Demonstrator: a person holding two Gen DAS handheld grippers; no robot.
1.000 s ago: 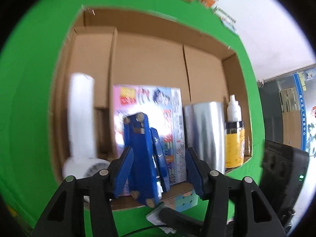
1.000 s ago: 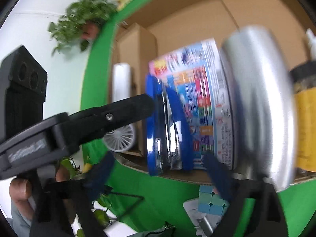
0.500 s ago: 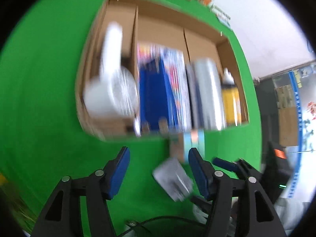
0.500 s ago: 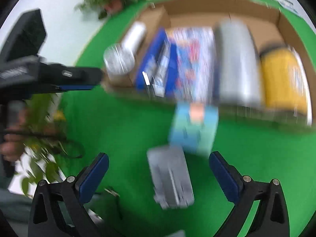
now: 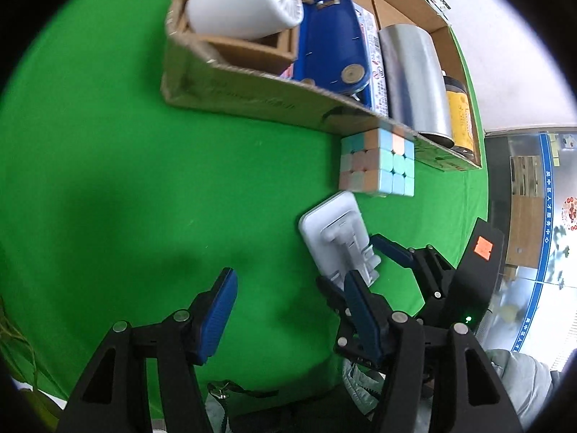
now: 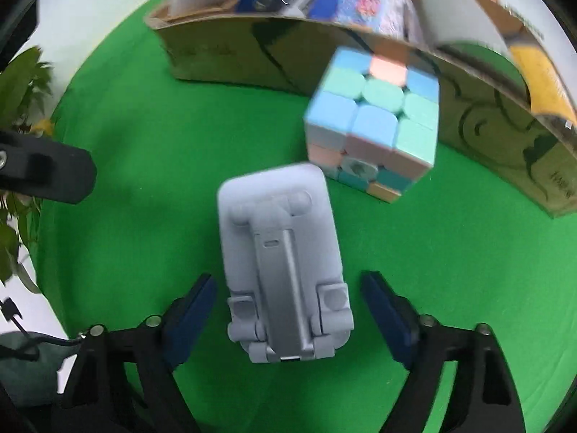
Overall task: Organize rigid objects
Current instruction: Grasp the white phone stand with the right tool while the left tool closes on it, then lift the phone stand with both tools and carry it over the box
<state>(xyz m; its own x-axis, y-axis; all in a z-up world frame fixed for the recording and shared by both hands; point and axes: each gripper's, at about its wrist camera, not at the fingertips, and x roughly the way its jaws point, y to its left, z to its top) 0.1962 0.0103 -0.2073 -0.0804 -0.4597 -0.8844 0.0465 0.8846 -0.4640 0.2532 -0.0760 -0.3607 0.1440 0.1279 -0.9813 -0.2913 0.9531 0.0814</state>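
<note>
Right gripper [image 6: 288, 310] straddles the near end of the grey folding stand [image 6: 281, 252], which lies flat on the green cloth [image 6: 144, 180]; its jaws have just been closing in from their widest spread, yet a clear gap shows on each side of the stand, so we read nothing as gripped. We judge this spread is chosen to clear the stand's width before the pads seat on its long edges. Our left gripper [image 5: 288, 310] hangs over bare cloth just beside the stand, jaws about half apart and empty, and we judge it is parked there to leave the approach free. Just beyond the stand sits the pastel puzzle cube [image 6: 375, 122], close to the stand's far end and just in front of the wall of the cardboard box [image 6: 223, 54]. Both items lie outside the box, so we take them as the pieces left to sort. Farther off, inside the box, we see the white fan [image 5: 245, 3], the blue tool [image 5: 324, 32], a printed packet [image 6: 375, 11], the silver cylinder [image 5: 414, 75] and the yellow bottle [image 5: 458, 112] lined up side by side, which leaves little free room.
</note>
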